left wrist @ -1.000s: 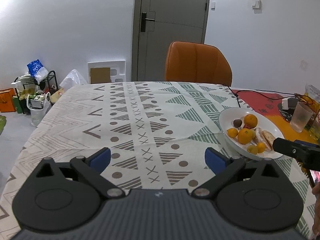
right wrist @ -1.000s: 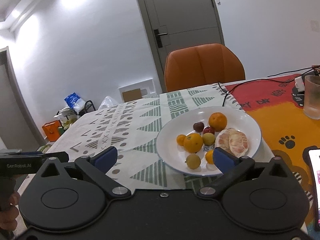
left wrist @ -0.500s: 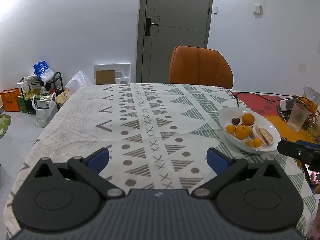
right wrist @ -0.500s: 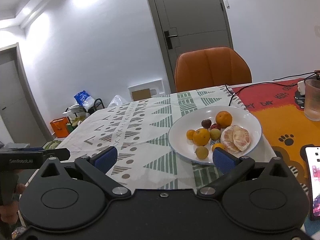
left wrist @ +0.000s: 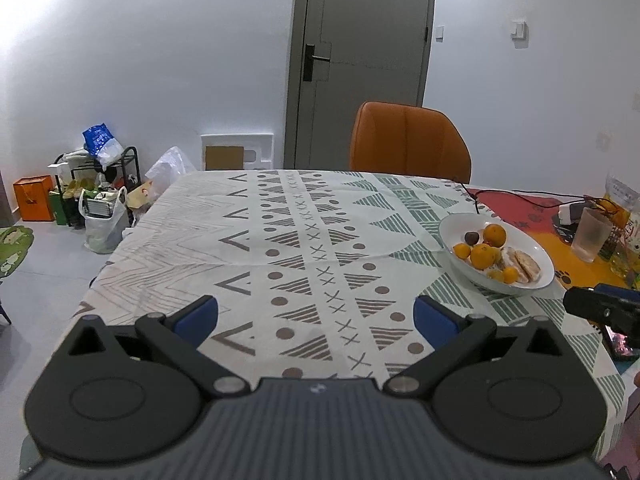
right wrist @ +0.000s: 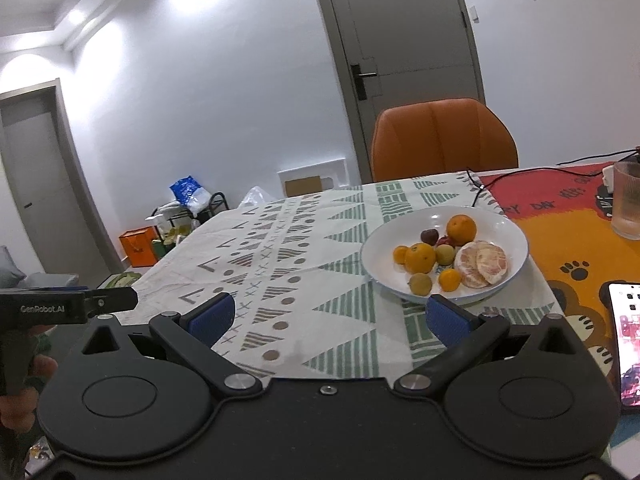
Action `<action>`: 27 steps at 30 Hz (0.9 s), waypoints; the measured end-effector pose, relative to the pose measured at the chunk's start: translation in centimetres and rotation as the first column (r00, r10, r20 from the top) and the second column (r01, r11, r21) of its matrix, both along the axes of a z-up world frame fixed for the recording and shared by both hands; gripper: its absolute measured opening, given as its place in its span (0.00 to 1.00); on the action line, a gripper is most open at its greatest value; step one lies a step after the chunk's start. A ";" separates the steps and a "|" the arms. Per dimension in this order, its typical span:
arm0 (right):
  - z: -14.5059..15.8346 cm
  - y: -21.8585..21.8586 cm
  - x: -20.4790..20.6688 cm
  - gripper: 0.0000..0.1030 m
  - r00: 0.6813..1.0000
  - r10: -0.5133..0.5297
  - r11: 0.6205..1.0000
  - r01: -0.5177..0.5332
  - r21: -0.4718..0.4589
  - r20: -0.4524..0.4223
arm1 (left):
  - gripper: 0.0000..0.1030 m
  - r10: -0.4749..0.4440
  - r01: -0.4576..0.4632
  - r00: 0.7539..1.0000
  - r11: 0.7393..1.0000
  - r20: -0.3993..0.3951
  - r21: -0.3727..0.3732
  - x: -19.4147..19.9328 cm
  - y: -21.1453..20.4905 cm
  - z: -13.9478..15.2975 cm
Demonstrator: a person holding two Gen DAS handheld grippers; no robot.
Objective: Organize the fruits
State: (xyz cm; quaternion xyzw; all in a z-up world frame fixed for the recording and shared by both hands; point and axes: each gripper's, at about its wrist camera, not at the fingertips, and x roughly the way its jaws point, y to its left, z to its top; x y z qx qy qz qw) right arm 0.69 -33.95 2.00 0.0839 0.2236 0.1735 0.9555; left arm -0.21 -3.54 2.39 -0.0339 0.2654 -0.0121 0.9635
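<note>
A white bowl (right wrist: 508,232) on the patterned tablecloth holds several fruits: oranges (right wrist: 461,229), small yellow fruits, a dark plum (right wrist: 429,236) and peeled pomelo pieces (right wrist: 484,263). It also shows in the left wrist view (left wrist: 452,226) at the right. My right gripper (right wrist: 326,318) is open and empty, just short of the bowl's near rim. My left gripper (left wrist: 316,316) is open and empty over the tablecloth's near edge, well left of the bowl.
An orange chair (left wrist: 408,140) stands at the table's far side. A frosted glass (right wrist: 628,204), a cable and a phone (right wrist: 626,340) lie on the red and orange mat at the right. Bags and a rack (left wrist: 96,184) sit on the floor at the left.
Both grippers have drawn back and risen from the table, so the bowl appears smaller and farther off. Both stay open and empty.
</note>
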 end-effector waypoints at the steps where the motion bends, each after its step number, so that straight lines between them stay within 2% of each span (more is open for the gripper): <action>1: 0.1 0.1 -0.3 1.00 1.000 0.005 1.000 -0.005 0.001 0.005 | 1.00 0.002 -0.002 1.000 1.000 0.002 0.000 -0.3 0.1 0.0; 15: 1.3 1.2 -3.3 1.00 0.996 0.088 0.996 -0.088 0.014 0.026 | 1.00 0.030 -0.031 0.998 0.999 0.048 0.008 -4.4 0.8 0.7; 27: 1.6 2.2 -4.2 1.00 0.992 0.118 0.993 -0.118 0.010 0.036 | 1.00 0.067 -0.068 0.996 0.998 0.060 0.004 -5.6 2.2 1.2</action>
